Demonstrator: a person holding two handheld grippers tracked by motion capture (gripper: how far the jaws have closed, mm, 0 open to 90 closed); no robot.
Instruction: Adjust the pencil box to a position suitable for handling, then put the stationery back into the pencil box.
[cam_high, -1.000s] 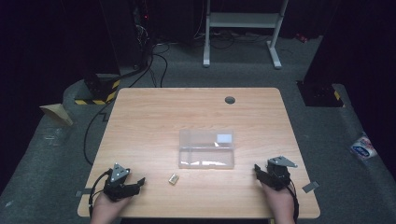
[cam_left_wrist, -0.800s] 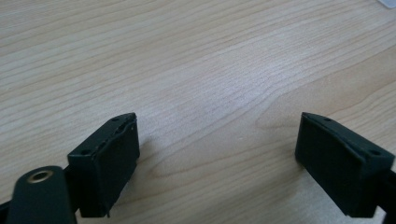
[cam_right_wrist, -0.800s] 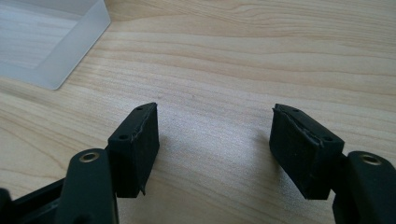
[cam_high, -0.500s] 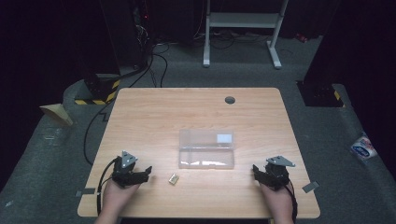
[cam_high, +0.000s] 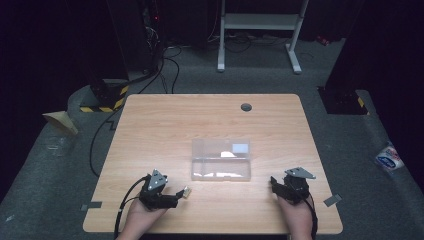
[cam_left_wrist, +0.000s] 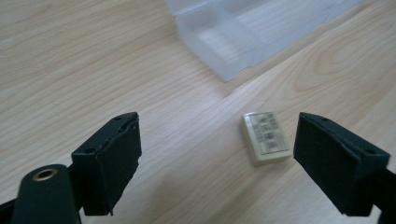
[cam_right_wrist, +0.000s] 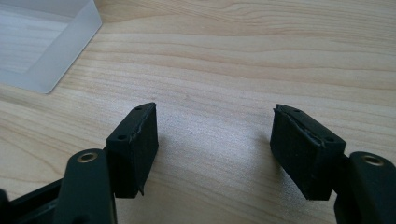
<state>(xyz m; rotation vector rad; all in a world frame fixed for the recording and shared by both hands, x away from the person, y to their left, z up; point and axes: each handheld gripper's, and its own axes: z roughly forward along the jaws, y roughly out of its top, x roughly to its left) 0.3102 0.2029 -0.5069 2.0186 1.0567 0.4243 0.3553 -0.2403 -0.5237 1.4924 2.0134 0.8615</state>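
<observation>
1. Cream-coloured small rectangular block (cam_left_wrist: 267, 138), ribbed or printed on its top face, lying flat on the wooden table (cam_high: 165, 130); seen in the high view (cam_high: 187, 191) as a pale speck near the table's front edge, just left of centre.
2. Framed in the left gripper view between the two black jaws, much nearer the right-hand jaw, almost at it, with bare wood on the other side; touched by neither jaw.
3. Left gripper (cam_high: 179, 195) low at the table's front left, held in a hand (cam_high: 145, 214) coming in from the bottom edge; jaws spread wide, gripping nothing, tips pointing right toward the block.
4. Clear plastic box (cam_high: 221, 159) just beyond the block, toward the table's centre, lying flat, with inner dividers; near corner visible at the top of the left gripper view (cam_left_wrist: 243, 37).
5. Small pale label or item (cam_high: 240, 148) at the box's far right corner; cannot tell which.
6. Right gripper (cam_high: 274, 182) at the front right, well apart from the block, on the far side of the box; jaws likewise spread wide over bare wood, holding nothing; grey three-cornered plate on top.
7. Corner of the box at the upper left of the right gripper view (cam_right_wrist: 51, 42).
8. Dark round grommet (cam_high: 246, 107) near the table's far edge.
9. Grey carpeted floor (cam_high: 350, 150) around the table, black cables (cam_high: 170, 70) and a white metal stand (cam_high: 260, 25) behind.
</observation>
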